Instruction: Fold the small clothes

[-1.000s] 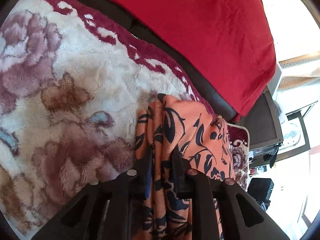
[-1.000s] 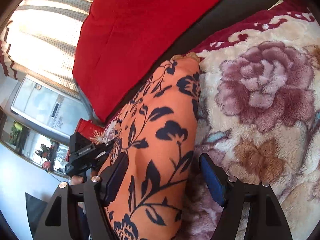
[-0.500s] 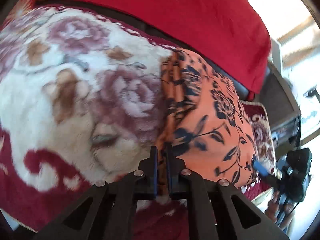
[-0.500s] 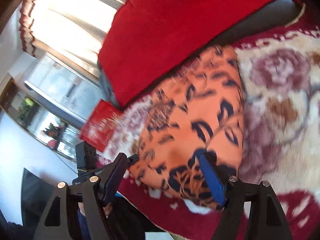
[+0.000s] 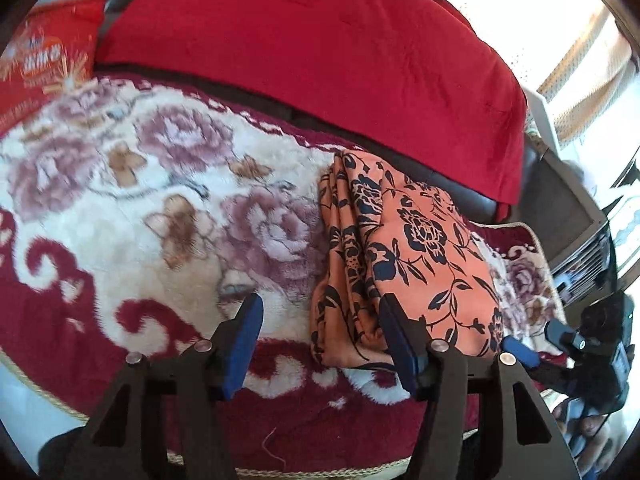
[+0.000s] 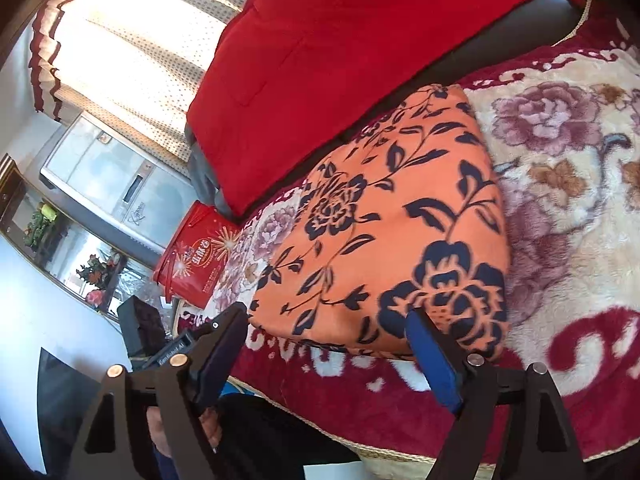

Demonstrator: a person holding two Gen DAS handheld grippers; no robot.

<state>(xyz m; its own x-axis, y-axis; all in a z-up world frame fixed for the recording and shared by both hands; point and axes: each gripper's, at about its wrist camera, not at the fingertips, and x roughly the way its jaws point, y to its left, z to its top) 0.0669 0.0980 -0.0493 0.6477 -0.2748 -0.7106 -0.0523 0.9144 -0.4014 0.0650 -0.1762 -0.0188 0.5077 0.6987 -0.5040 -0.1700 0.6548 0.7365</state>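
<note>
Here, the folded cloth [image 5: 424,256] is lying on the blanket [image 5: 120,208], just in front of the red cushion [image 5: 320,48]. The left tongs [image 5: 320,344] are standing wide apart, holding nothing (one finger is overlapping the cloth's near edge). The right tongs [image 6: 324,356] are likewise gaping and empty, hovering at the cloth's [image 6: 392,216] near edge.

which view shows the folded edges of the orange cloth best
The left wrist view: the orange cloth shows its stacked folded layers along the left side, lying on the blanket. The right wrist view shows mostly its smooth top face; the layers are hidden.
</note>
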